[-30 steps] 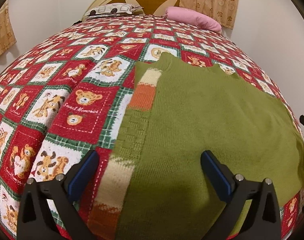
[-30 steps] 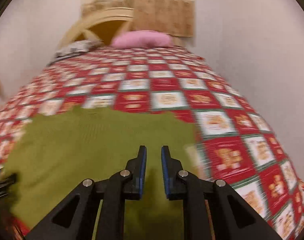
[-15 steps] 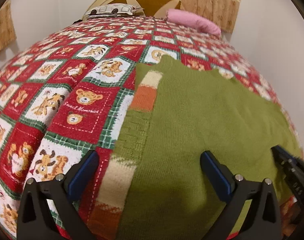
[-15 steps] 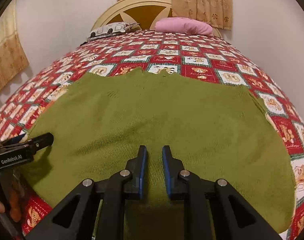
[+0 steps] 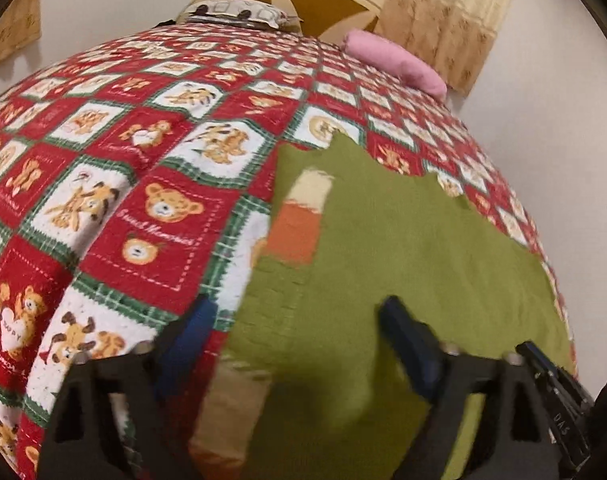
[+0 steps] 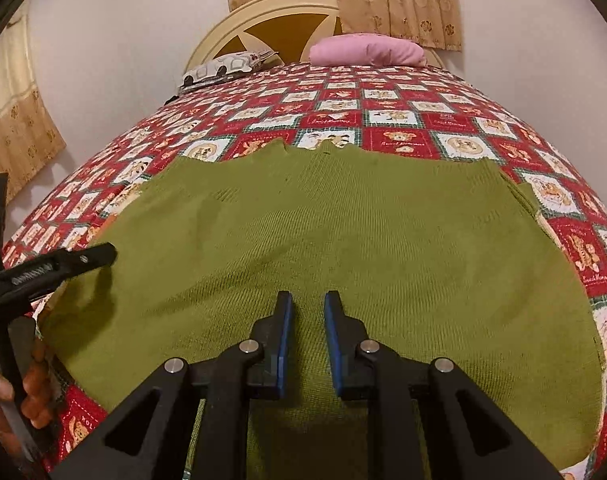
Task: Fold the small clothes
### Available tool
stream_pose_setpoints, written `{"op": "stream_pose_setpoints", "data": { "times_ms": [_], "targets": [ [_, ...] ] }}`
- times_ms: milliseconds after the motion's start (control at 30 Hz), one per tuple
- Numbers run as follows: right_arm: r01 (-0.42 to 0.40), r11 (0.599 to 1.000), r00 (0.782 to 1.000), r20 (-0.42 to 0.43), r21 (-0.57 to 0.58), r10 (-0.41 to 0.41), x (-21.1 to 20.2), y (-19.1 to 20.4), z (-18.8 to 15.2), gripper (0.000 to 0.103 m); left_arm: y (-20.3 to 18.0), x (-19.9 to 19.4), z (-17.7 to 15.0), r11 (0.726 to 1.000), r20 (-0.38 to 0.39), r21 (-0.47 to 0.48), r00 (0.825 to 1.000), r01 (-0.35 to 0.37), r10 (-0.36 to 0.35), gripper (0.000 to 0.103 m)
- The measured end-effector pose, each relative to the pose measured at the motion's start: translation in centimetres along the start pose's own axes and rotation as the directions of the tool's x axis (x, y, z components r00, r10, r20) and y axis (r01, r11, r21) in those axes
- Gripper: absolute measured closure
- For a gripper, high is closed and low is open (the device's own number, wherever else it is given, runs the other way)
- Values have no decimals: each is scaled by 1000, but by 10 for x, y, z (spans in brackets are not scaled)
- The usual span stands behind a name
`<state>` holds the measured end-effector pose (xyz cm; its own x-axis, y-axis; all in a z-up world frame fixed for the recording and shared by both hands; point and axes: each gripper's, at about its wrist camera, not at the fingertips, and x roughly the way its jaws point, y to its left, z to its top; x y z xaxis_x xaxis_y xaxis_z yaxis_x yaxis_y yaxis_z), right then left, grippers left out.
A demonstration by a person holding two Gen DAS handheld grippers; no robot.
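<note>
Left hand-held gripper (image 5: 299, 332) rolled, jaws closing over sweater (image 5: 403, 260).

Bedspread (image 5: 103, 208), red teddy-bear squares: cursive "Sweet Memories" stitched under bear face in left wrist view; same words legible on red squares (image 6: 403, 142) in right wrist view. Heart held by bear (image 5: 13, 322), lower left: "HAPPY". Right gripper (image 5: 559, 412), black body at frame edge: letters "DAS". Other quilt lettering too small to read.
</note>
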<state>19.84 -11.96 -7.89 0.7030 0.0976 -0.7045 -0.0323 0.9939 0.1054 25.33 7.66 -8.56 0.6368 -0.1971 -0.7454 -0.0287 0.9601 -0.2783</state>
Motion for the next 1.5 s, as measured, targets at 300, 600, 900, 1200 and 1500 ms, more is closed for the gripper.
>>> {"op": "stream_pose_setpoints", "data": {
  "times_ms": [300, 600, 900, 1200, 1500],
  "targets": [
    [-17, 1000, 1000, 2, 13, 17, 0, -4, 0, 86, 22, -57, -47, 992, 31, -123, 999, 28, -24, 21],
    [-18, 1000, 1000, 2, 14, 18, 0, -4, 0, 86, 26, -88, -88, 968, 24, -247, 999, 50, -46, 12],
    [-21, 1000, 1000, 3, 16, 21, 1, -5, 0, 86, 12, -38, -41, 949, 26, -291, 993, 119, -116, 67],
    [-23, 1000, 1000, 3, 18, 23, 1, -5, 0, 86, 27, -36, -46, 911, 81, -383, 988, 151, -130, 54],
    [-48, 998, 999, 10, 47, 48, 0, -9, 0, 86, -50, -60, -28, 998, 154, -21, 987, 55, -51, 88]
  ]
}}
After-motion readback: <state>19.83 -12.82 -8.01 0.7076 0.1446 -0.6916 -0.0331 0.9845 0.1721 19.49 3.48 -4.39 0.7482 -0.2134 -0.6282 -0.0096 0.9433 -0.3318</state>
